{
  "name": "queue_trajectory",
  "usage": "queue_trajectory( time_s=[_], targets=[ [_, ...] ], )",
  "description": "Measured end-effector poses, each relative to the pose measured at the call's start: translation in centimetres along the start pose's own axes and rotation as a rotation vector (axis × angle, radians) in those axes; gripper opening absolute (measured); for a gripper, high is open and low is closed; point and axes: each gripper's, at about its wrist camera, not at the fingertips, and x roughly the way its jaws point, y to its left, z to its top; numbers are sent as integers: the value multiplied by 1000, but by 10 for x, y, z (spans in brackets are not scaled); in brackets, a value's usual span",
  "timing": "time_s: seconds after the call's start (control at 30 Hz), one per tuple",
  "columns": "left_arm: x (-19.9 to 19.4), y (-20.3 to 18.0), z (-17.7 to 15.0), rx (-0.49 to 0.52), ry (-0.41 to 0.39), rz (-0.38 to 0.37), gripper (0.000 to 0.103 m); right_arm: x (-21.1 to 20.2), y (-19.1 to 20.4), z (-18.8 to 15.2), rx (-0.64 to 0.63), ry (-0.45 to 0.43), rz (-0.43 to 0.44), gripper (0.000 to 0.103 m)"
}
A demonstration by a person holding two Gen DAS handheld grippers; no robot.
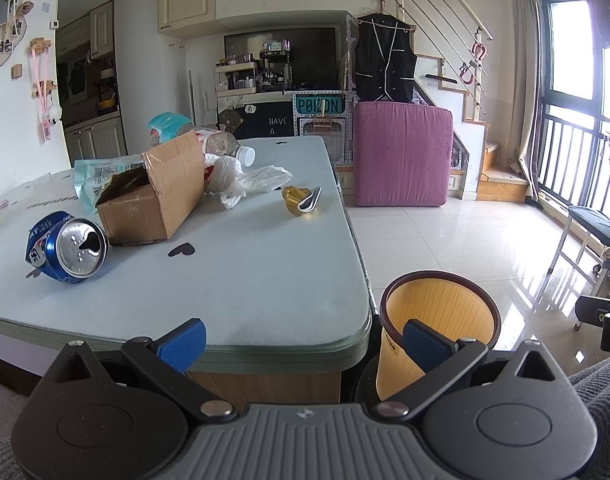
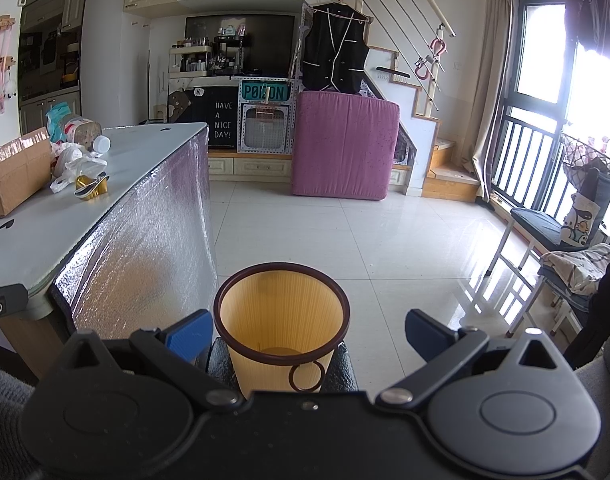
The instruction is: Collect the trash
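Note:
Trash lies on the pale table [image 1: 245, 280]: a dented blue can [image 1: 67, 249] on its side at the left, an open cardboard box [image 1: 157, 196], a white plastic bag [image 1: 249, 180], a gold capsule [image 1: 301, 201], a clear bottle [image 1: 225, 146] and blue-green wrappers [image 1: 101, 176]. A yellow bin with a dark rim [image 1: 437, 328] stands on the floor off the table's right corner. My left gripper [image 1: 305, 344] is open and empty at the table's near edge. My right gripper [image 2: 309, 334] is open and empty above the bin [image 2: 281, 320], which looks empty inside.
The table's side is wrapped in silver foil [image 2: 145, 248]. A purple mattress [image 1: 401, 156] leans against a cabinet at the back. A bench [image 2: 545, 228] and a chair with cloth [image 2: 577, 268] stand by the balcony window on the right. The tiled floor [image 2: 365, 232] lies between them.

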Motion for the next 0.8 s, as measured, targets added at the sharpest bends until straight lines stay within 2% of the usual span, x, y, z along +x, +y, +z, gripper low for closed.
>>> queue_trajectory(
  time_s=[0.33, 0.63, 0.8],
  targets=[
    [-17, 4, 26, -33, -72, 14, 103, -14, -1, 16, 4, -56, 18, 103],
    [-27, 28, 75, -56, -197, 132, 103, -22, 13, 81, 18, -203, 133, 103],
    [-23, 59, 98, -79, -231, 224, 103, -7, 34, 119, 6, -235, 191, 103]
  ],
)
